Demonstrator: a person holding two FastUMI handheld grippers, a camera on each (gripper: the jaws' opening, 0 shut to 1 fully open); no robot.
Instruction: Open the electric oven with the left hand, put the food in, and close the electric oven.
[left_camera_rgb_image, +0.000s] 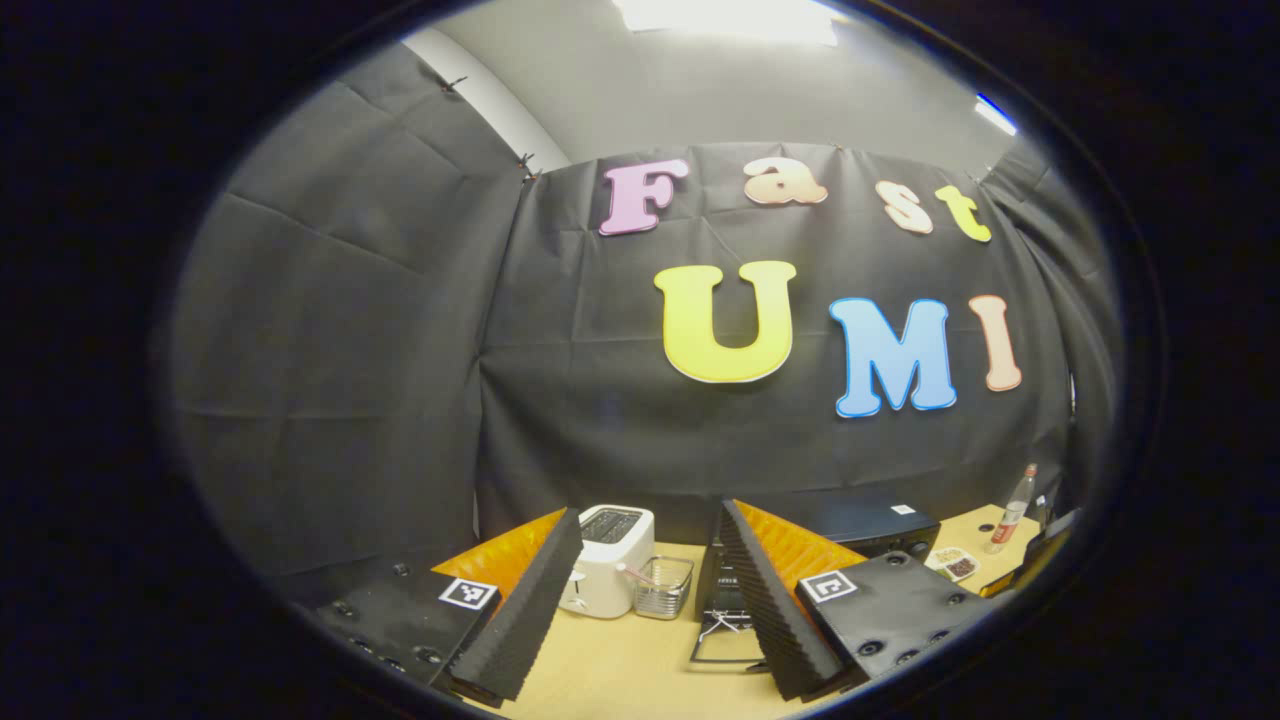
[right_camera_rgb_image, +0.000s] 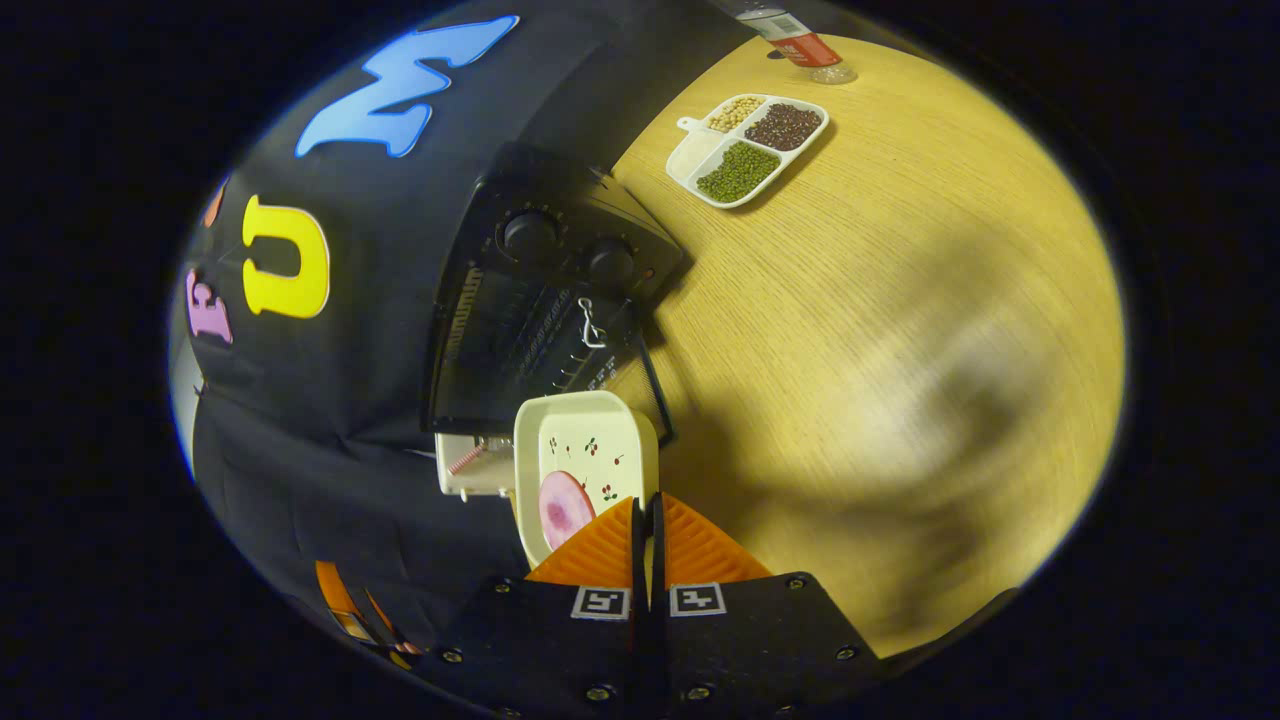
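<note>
left hand-held gripper (left_camera_rgb_image: 650, 610) spread, empty | right hand-held gripper (right_camera_rgb_image: 646, 520) clamped on dish (right_camera_rgb_image: 585, 450) rim | oven (right_camera_rgb_image: 540, 310) door down

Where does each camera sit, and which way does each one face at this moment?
Left gripper view: rides the left gripper, open, facing level toward the booth wall, toaster and oven.
Right gripper view: rides the right gripper, rolled sideways, shut on the dish before the open oven.
Shared: oven, divided tray, bottle, table.
</note>
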